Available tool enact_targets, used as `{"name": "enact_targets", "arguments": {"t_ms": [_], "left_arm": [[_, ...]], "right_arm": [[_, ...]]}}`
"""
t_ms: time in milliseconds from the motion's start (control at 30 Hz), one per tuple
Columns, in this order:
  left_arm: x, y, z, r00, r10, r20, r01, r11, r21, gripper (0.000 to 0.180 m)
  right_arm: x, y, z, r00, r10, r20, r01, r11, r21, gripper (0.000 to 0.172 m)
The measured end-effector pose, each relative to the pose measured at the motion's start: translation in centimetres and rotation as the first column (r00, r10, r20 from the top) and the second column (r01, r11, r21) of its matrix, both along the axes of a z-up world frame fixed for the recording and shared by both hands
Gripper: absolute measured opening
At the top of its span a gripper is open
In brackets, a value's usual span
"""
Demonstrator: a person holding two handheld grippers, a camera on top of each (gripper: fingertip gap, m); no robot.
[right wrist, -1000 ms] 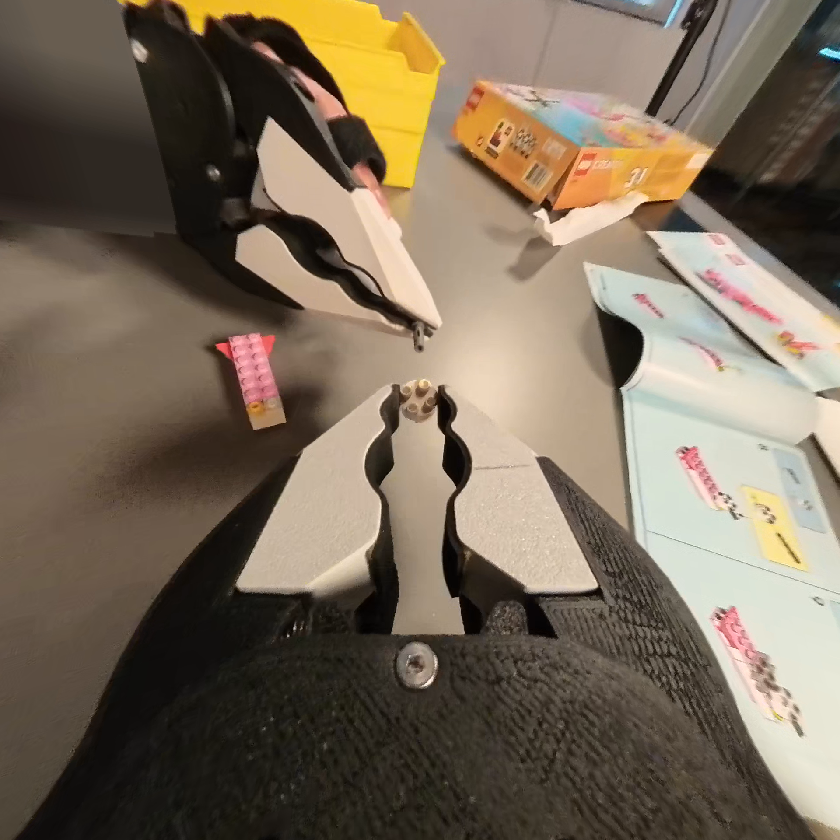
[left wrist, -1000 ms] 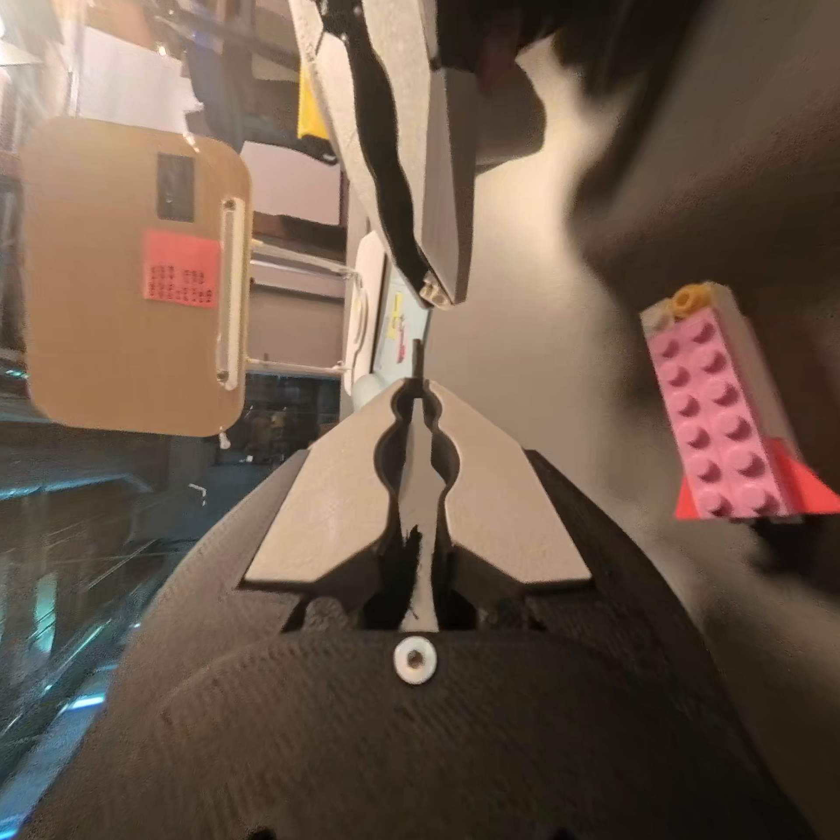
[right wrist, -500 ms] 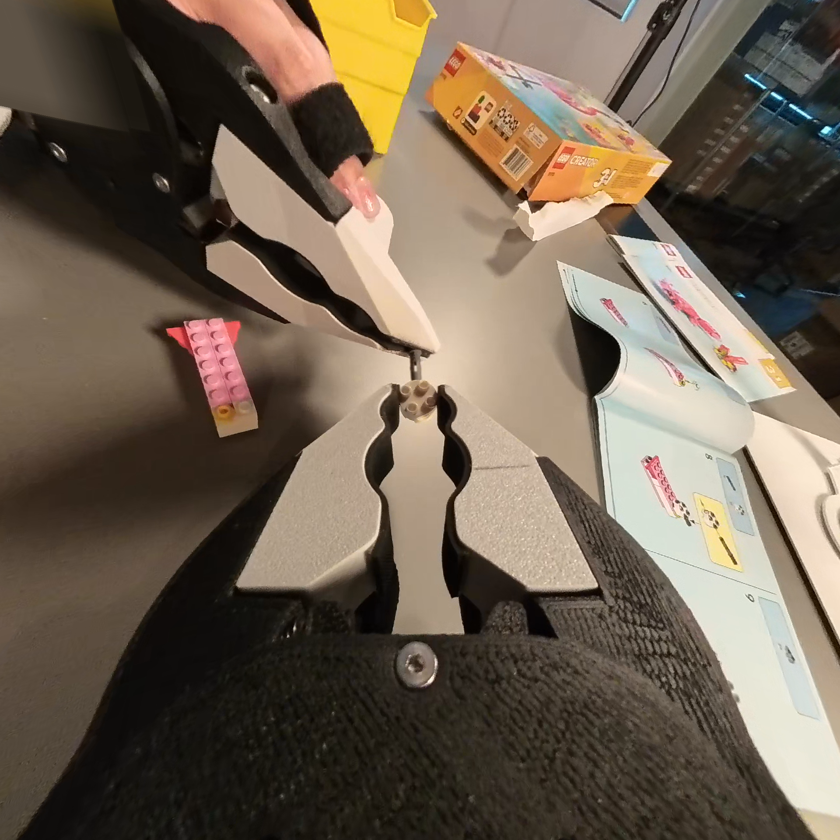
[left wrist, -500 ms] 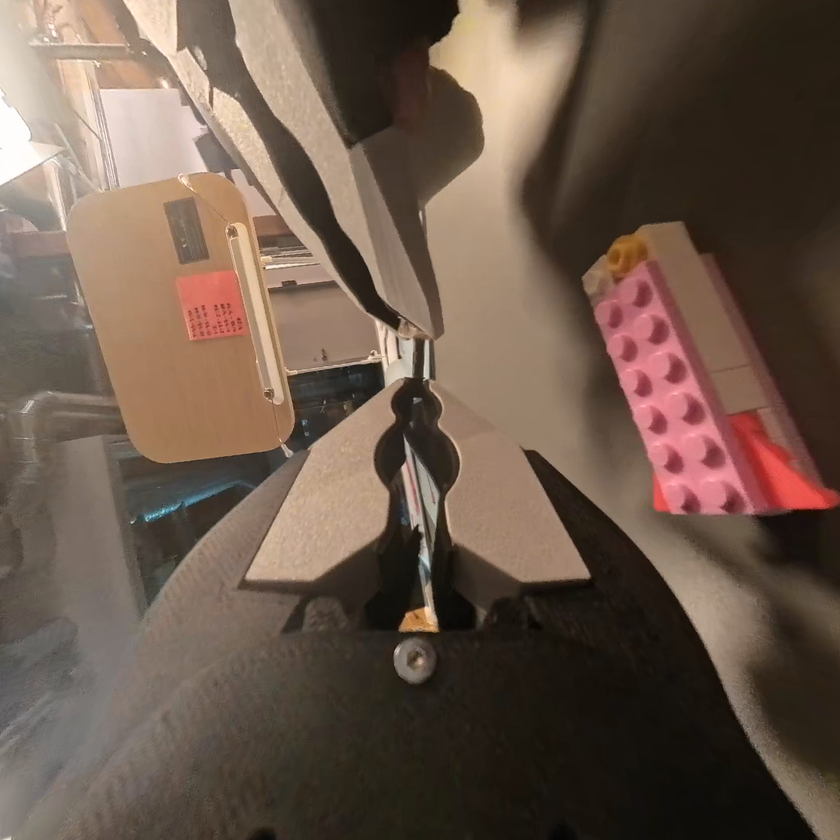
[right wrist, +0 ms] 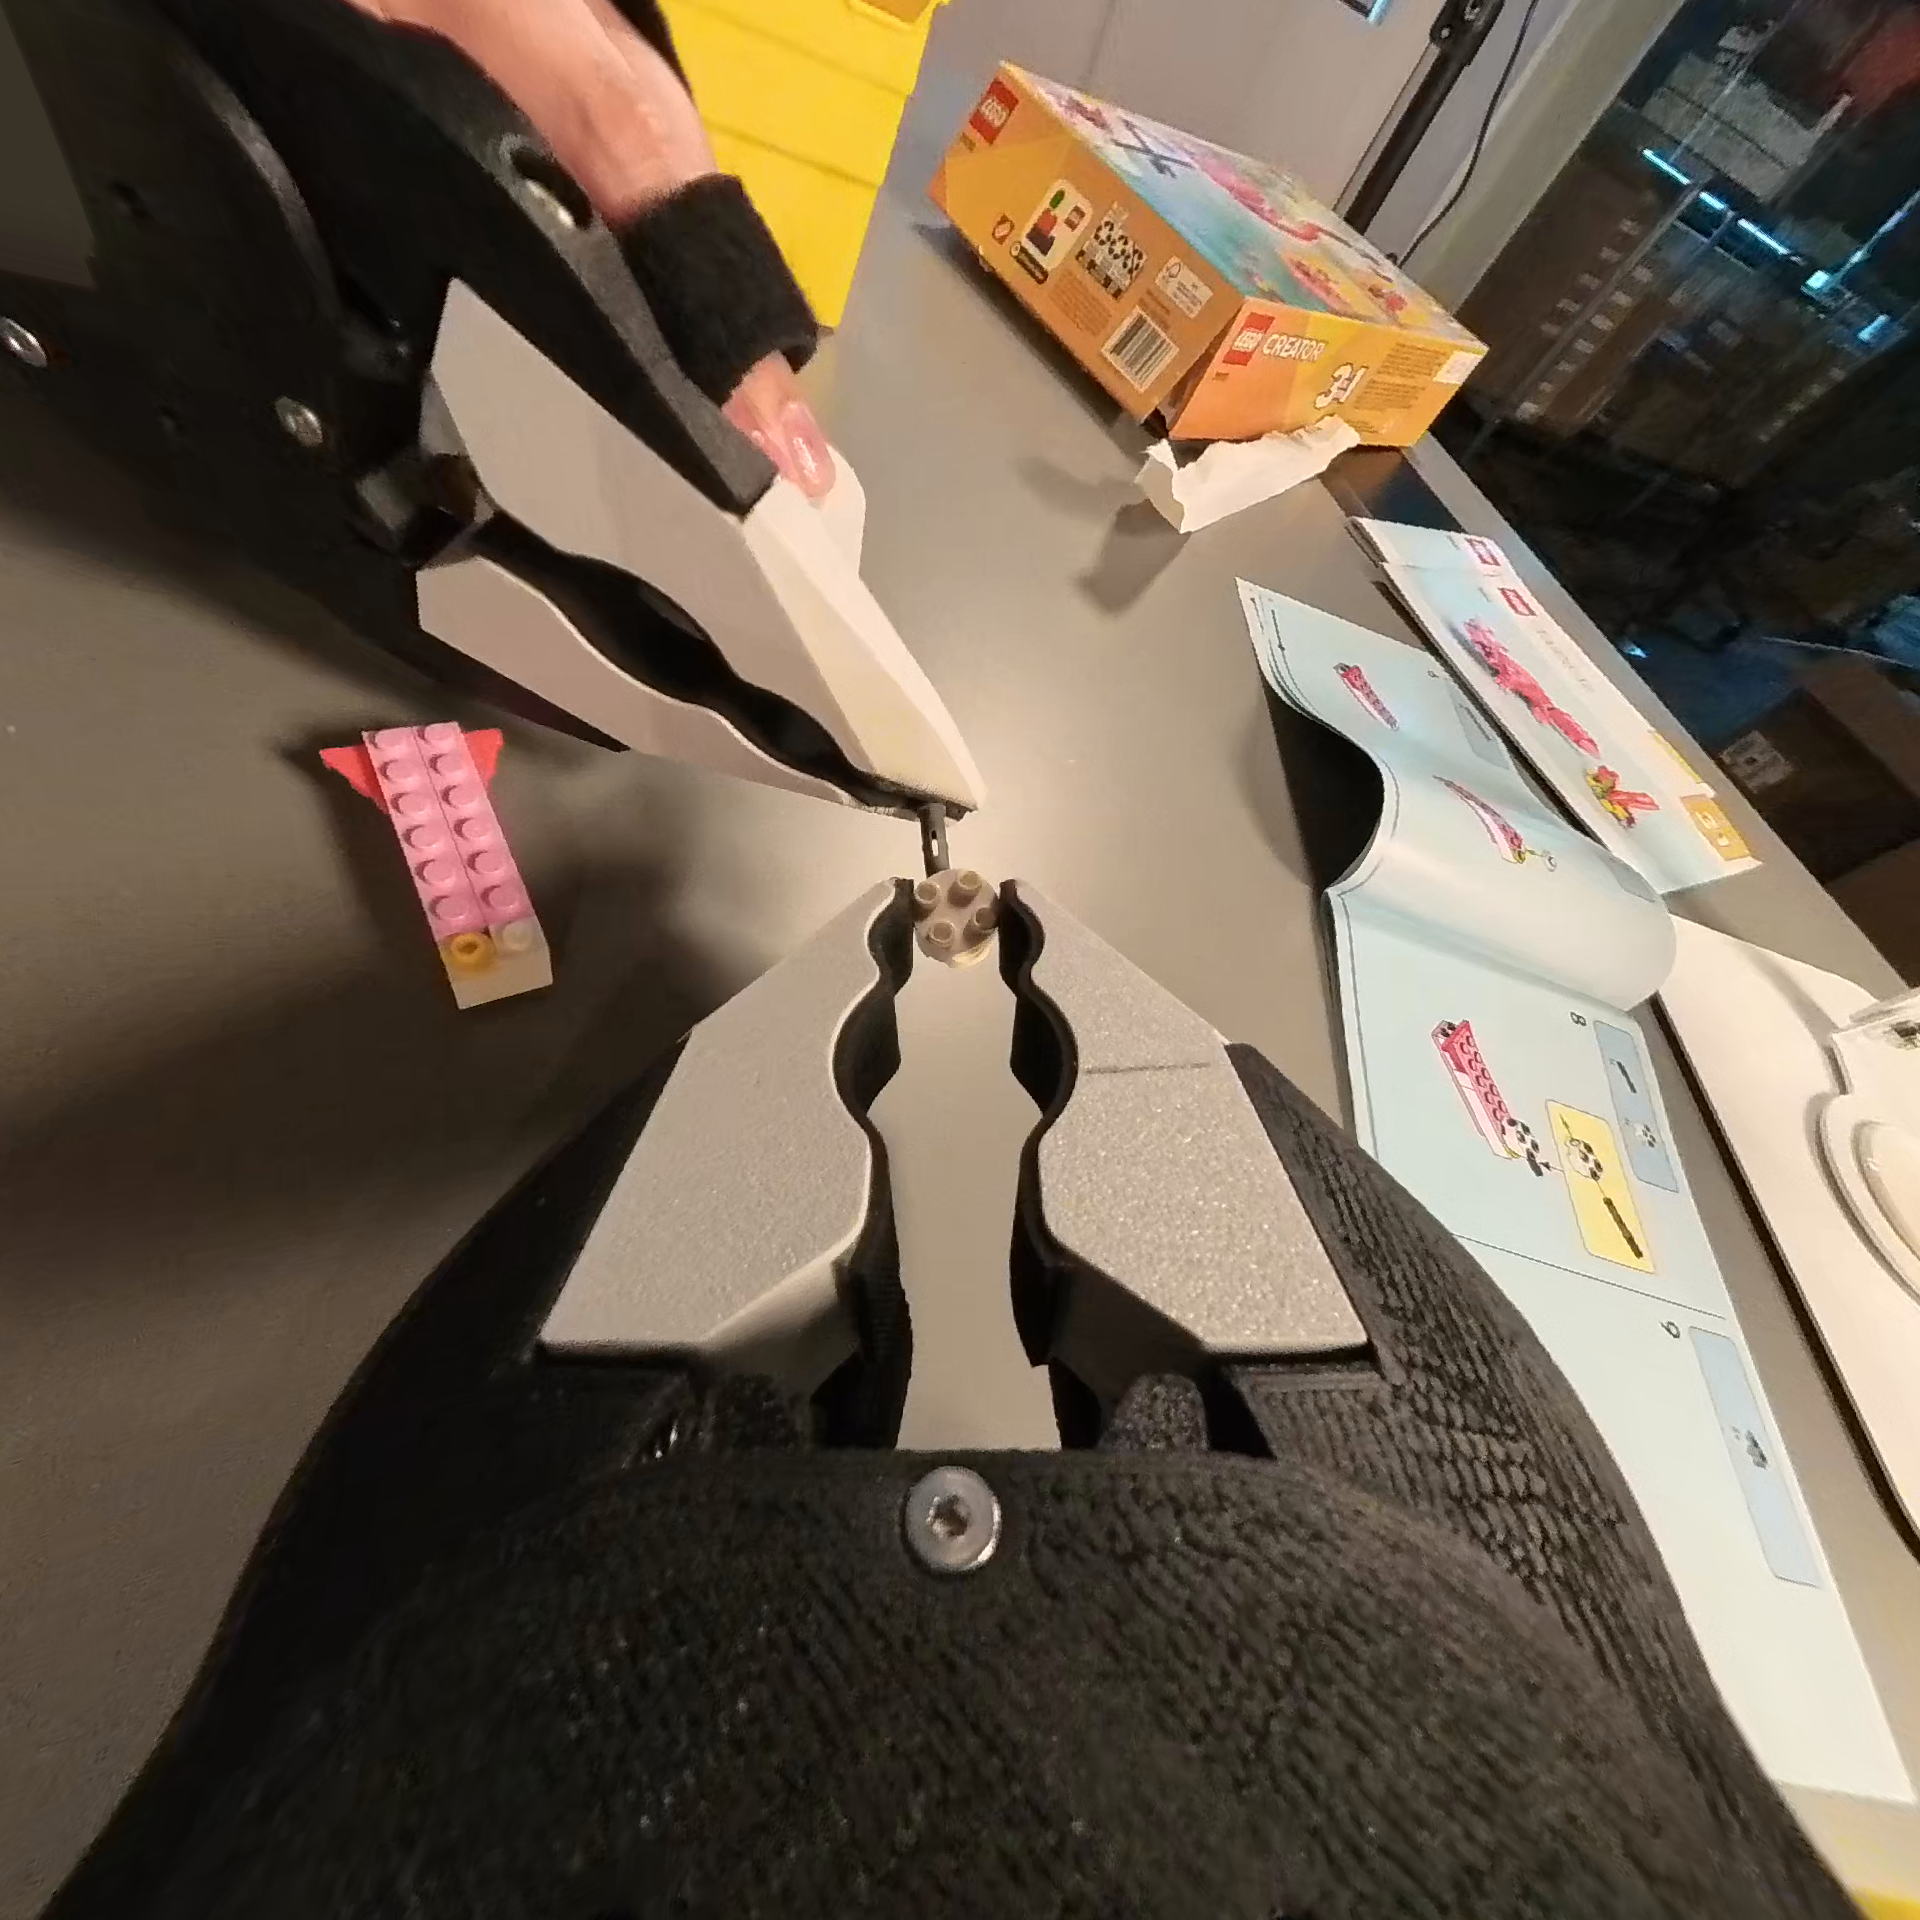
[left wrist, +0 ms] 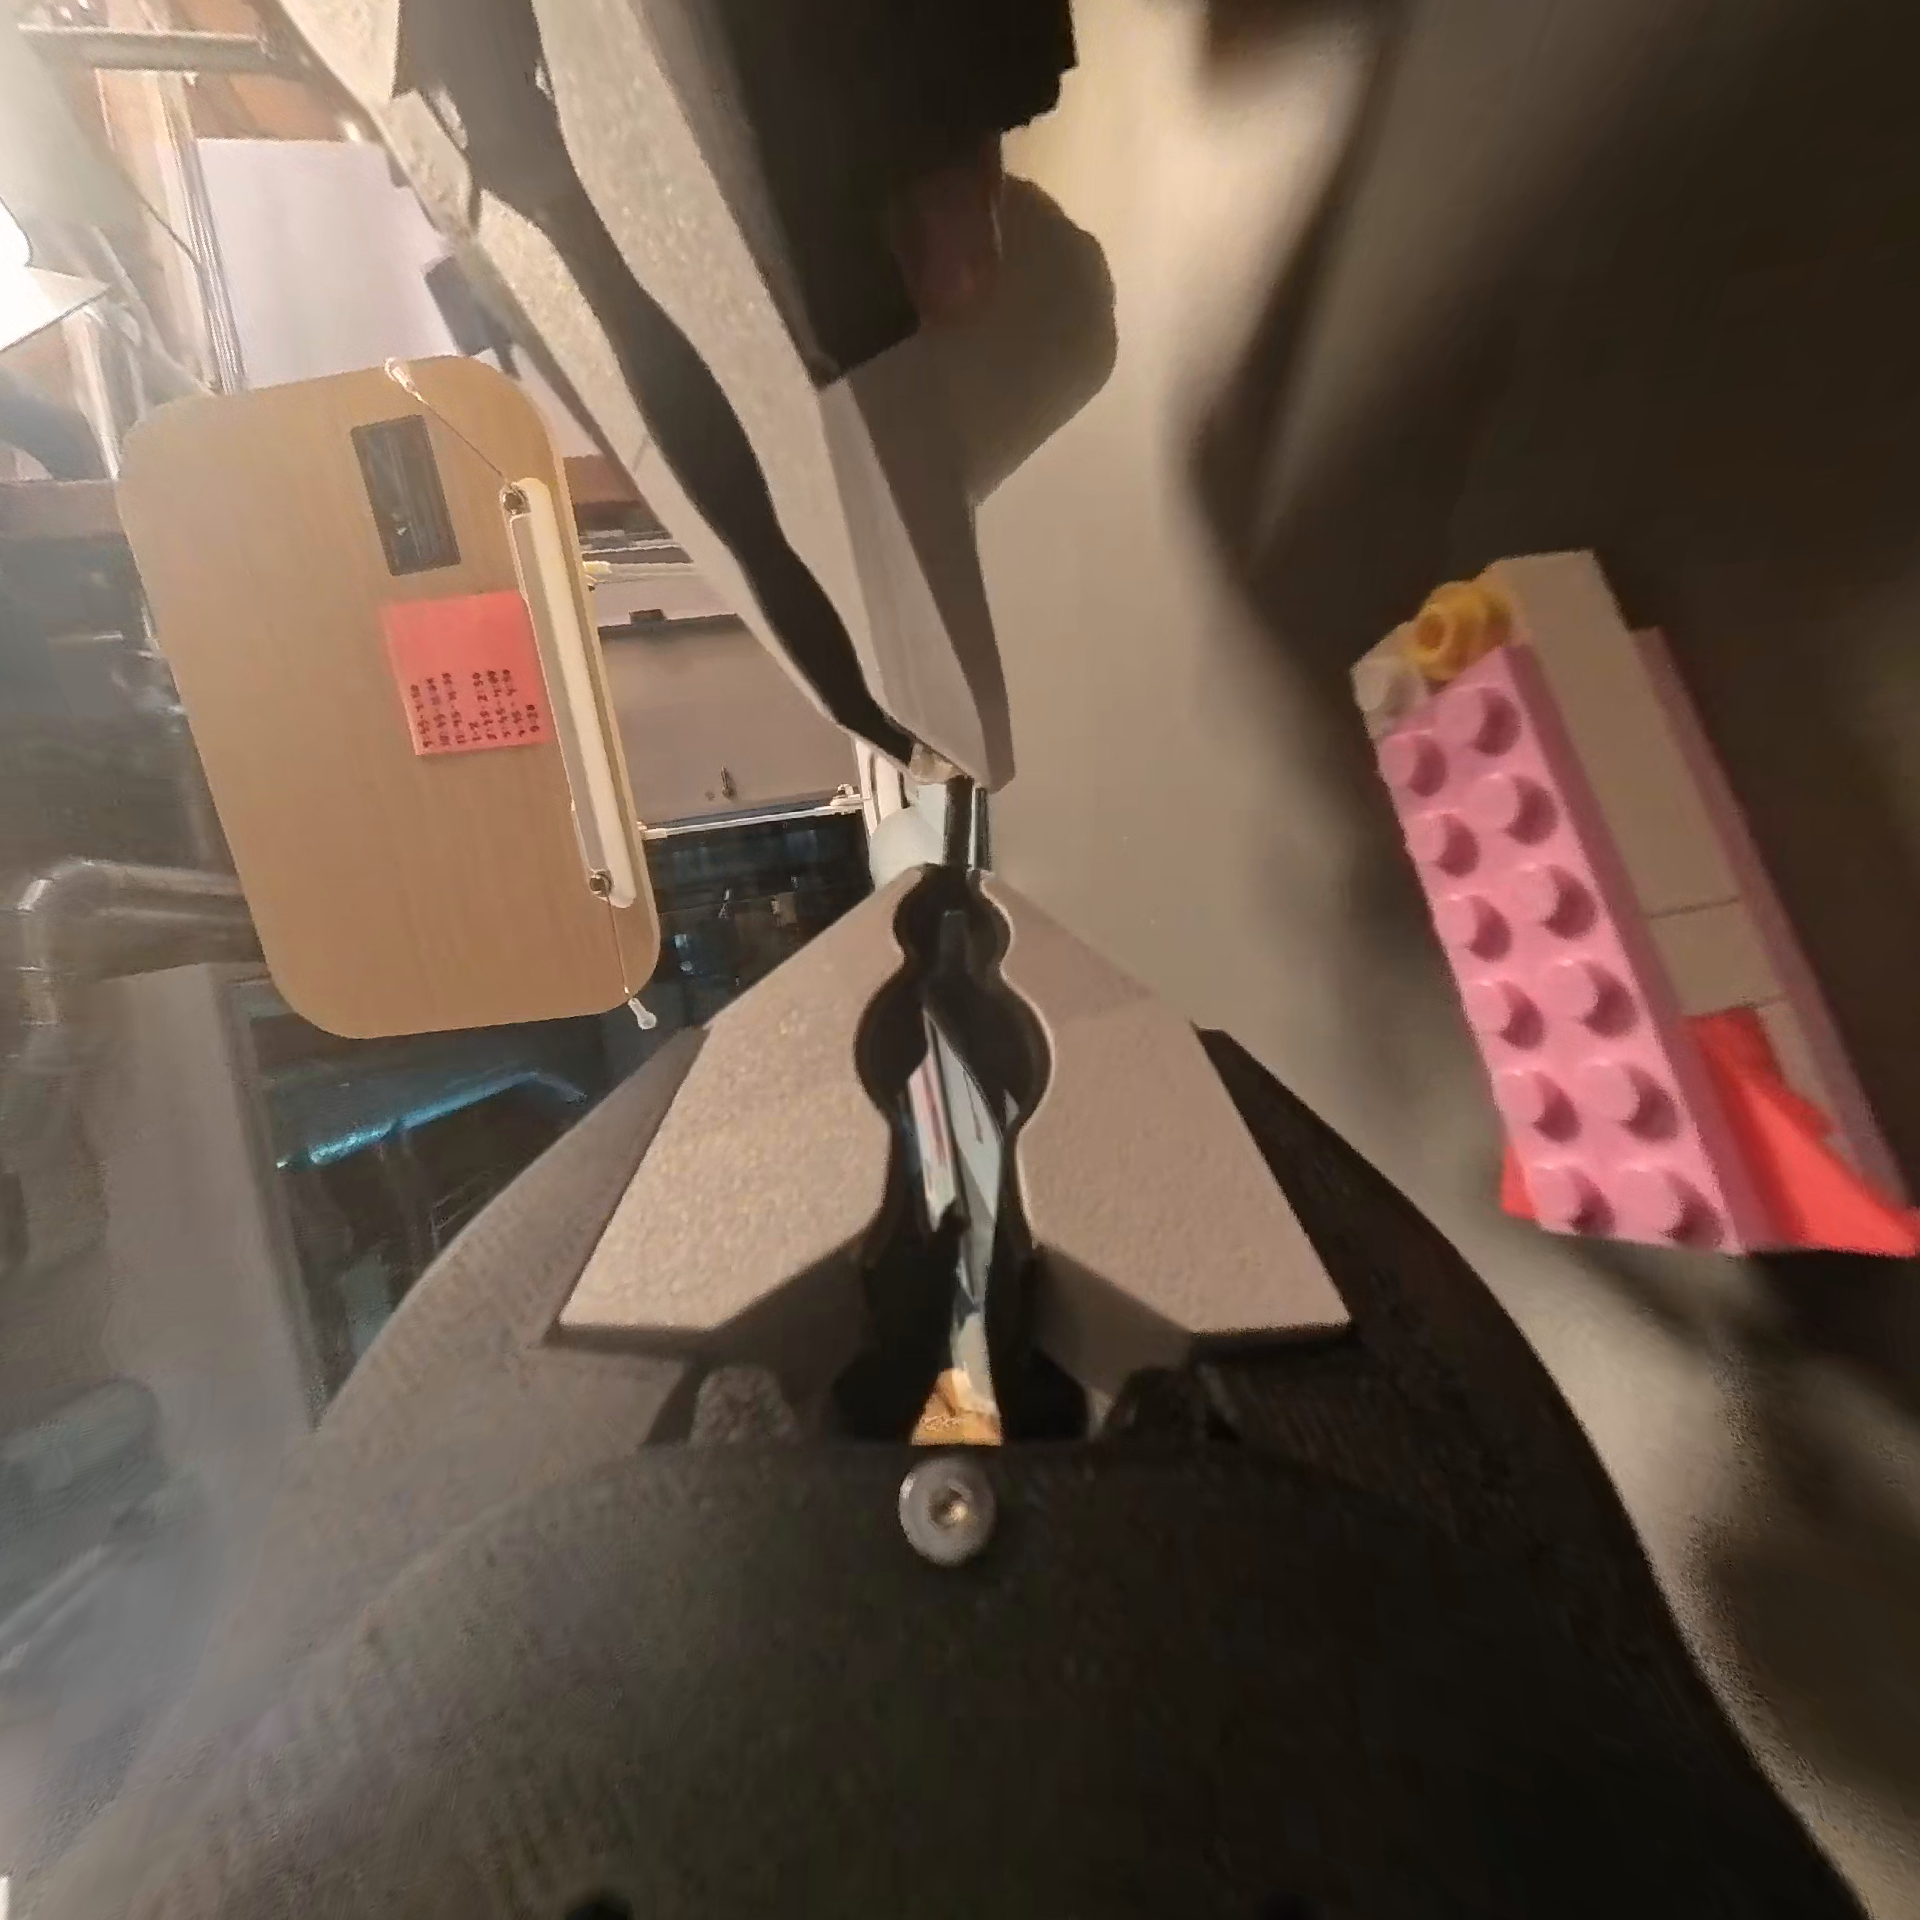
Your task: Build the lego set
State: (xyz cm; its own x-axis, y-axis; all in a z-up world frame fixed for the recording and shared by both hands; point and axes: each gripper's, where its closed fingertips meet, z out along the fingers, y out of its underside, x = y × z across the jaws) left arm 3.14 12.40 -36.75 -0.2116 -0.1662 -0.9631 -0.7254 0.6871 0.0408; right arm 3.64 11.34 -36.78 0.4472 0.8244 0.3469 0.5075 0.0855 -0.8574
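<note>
Grey table [right wrist: 1091, 665], dark windows [right wrist: 1766, 208] behind.

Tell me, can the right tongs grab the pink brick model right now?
Probably not yet. The right tongs are already shut on a round grey brick, so they are full. The pink brick model lies unblocked on the grey table.

Lay on the table [right wrist: 1091, 644], by the right wrist view: brick assembly [right wrist: 447, 842] at nine o'clock of the right gripper [right wrist: 951, 909]; left gripper [right wrist: 925, 805] just beyond it at twelve, pin [right wrist: 935, 836] tip to the round plate [right wrist: 956, 920]; box [right wrist: 1195, 270] at one o'clock, bin [right wrist: 800, 156] at eleven; open booklet [right wrist: 1507, 1039] at three, second booklet [right wrist: 1558, 707] behind it.
</note>
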Motion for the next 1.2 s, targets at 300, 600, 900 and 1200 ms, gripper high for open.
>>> {"name": "enact_targets", "arguments": {"t_ms": [300, 600, 900, 1200], "left_arm": [[0.0, 0.8, -0.4, 0.992, 0.107, 0.064, -0.098, 0.987, -0.125, 0.003], [0.1, 0.6, -0.9, 0.991, 0.109, 0.077, -0.091, 0.973, -0.213, 0.003], [0.4, -0.1, -0.9, 0.982, 0.099, 0.158, -0.030, 0.919, -0.393, 0.003], [0.8, -1.8, -0.2, 0.932, 0.130, 0.338, 0.190, 0.619, -0.762, 0.003]], "right_arm": [[0.3, 0.8, -0.1, 0.996, -0.077, 0.035, 0.076, 0.996, 0.042, 0.014], [0.2, 0.7, -0.3, 0.994, -0.064, 0.084, 0.054, 0.992, 0.115, 0.014], [0.3, 0.2, 0.1, 0.997, -0.007, 0.076, -0.005, 0.988, 0.154, 0.014], [0.3, -0.8, 1.7, 0.987, 0.087, -0.132, -0.087, 0.996, 0.004, 0.014]]}}
